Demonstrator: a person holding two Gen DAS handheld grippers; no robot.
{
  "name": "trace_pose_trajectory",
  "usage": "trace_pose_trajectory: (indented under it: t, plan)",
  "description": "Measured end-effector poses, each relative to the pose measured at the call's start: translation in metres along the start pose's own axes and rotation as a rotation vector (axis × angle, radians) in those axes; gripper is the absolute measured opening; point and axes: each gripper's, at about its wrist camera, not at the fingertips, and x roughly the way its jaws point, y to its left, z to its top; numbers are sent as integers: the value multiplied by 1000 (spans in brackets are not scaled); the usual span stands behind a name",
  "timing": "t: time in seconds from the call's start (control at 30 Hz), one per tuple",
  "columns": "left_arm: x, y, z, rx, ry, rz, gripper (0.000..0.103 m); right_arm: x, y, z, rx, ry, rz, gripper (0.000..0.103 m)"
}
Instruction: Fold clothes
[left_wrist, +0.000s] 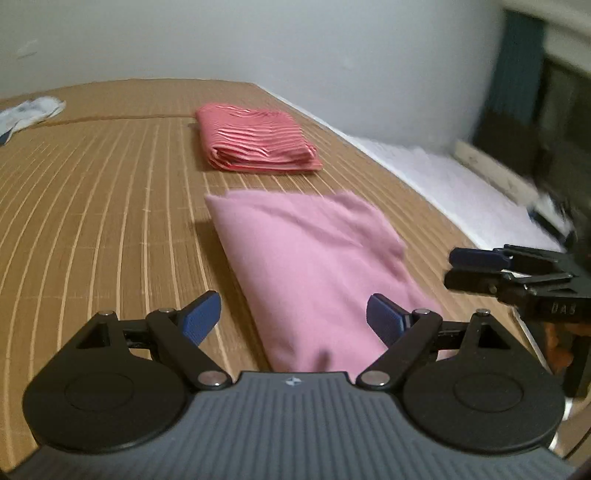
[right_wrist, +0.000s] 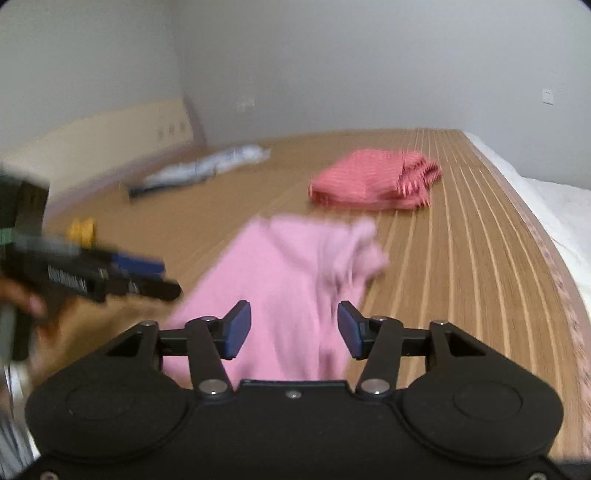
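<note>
Two garments lie folded, one white piece is left.
My left gripper (left_wrist: 293, 319) and right gripper (right_wrist: 293, 328) gape empty over the pink cloth (left_wrist: 314, 266); red cloth (left_wrist: 255, 138) beyond, white cloth (right_wrist: 207, 170) crumpled far left.

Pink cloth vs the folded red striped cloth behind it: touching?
Apart. The left wrist view shows a bare strip of bamboo mat between the pink cloth and the folded red striped cloth; the right wrist view agrees.
</note>
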Motion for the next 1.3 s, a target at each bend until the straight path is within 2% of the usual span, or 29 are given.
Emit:
trace_pose_trajectory:
  t: [0.07,0.17,0.27,0.33,0.47,0.63,0.7,0.77,0.87,0.93,1.0,1.1,1.3]
  plan:
    - [10,0,0,6,31,23,89,31,-8,13,37,-11,22,58]
    - [17,2,-4,13,68,53,89,74,-20,22,77,29,36,58]
    - [25,3,-7,20,105,83,89,100,-30,21,98,69,22,57]
    - [30,3,-10,24,130,103,89,104,-37,17,108,70,26,55]
    - [31,5,-11,31,141,107,89,99,-48,13,127,63,34,45]
    - [29,4,-12,39,144,116,89,95,-44,15,120,67,9,45]
    - [28,4,-11,40,138,116,89,85,-38,18,103,58,-10,51]
    - [26,4,-10,39,134,114,89,68,-32,17,97,44,-24,68]
    - [17,9,-4,5,90,97,90,46,-31,12,95,34,-44,74]
    - [7,21,-1,-74,38,54,93,36,-36,6,121,42,-46,79]
    - [1,36,-2,-180,7,-20,95,29,-44,-3,171,48,-29,80]
    - [8,50,-5,-289,11,-93,95,28,-59,-16,271,76,13,80]
    - [34,39,-8,-267,49,-102,95,41,-69,-27,379,83,100,78]
